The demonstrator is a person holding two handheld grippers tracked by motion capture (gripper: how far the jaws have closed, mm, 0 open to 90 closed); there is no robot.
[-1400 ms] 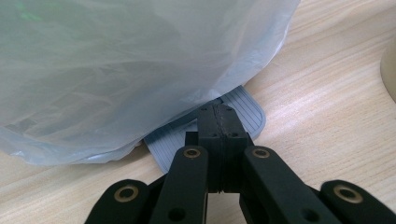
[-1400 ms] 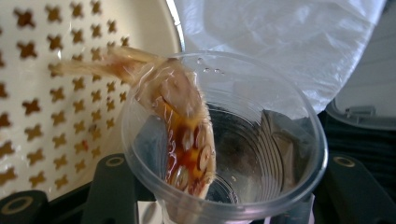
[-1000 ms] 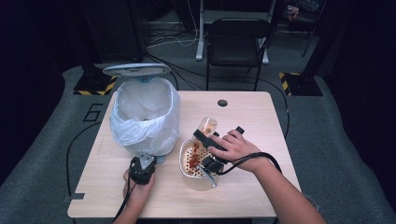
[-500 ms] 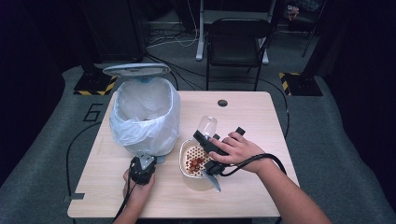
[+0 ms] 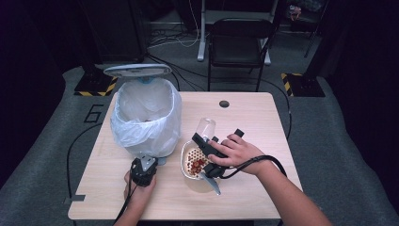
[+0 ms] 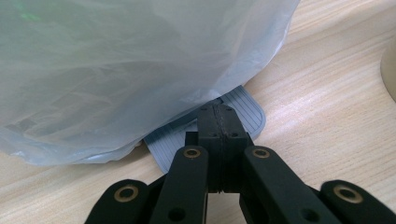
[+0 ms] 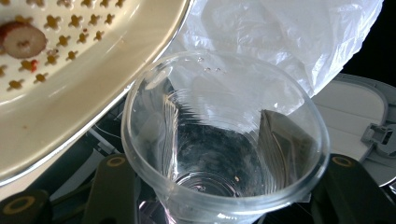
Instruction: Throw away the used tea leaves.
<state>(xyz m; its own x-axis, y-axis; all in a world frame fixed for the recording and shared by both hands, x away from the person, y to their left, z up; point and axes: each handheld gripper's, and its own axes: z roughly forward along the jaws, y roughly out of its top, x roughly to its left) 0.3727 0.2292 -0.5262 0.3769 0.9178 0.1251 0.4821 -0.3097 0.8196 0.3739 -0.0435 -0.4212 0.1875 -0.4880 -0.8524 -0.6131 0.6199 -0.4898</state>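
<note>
High view: the clear cup [image 5: 206,127], pinched in the right gripper [image 5: 203,140], has swung from over the strainer bowl [image 5: 187,165] toward the bin [image 5: 146,117]; likely emptied, heading for disposal; left gripper [image 6: 218,122], pressed together, pins the bin pedal [image 6: 247,109].

A large 6 [image 5: 94,113] is marked on the grey floor mat [image 5: 47,155].

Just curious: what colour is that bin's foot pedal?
Pale blue-grey, ribbed pedal; left gripper view shows it best.
</note>
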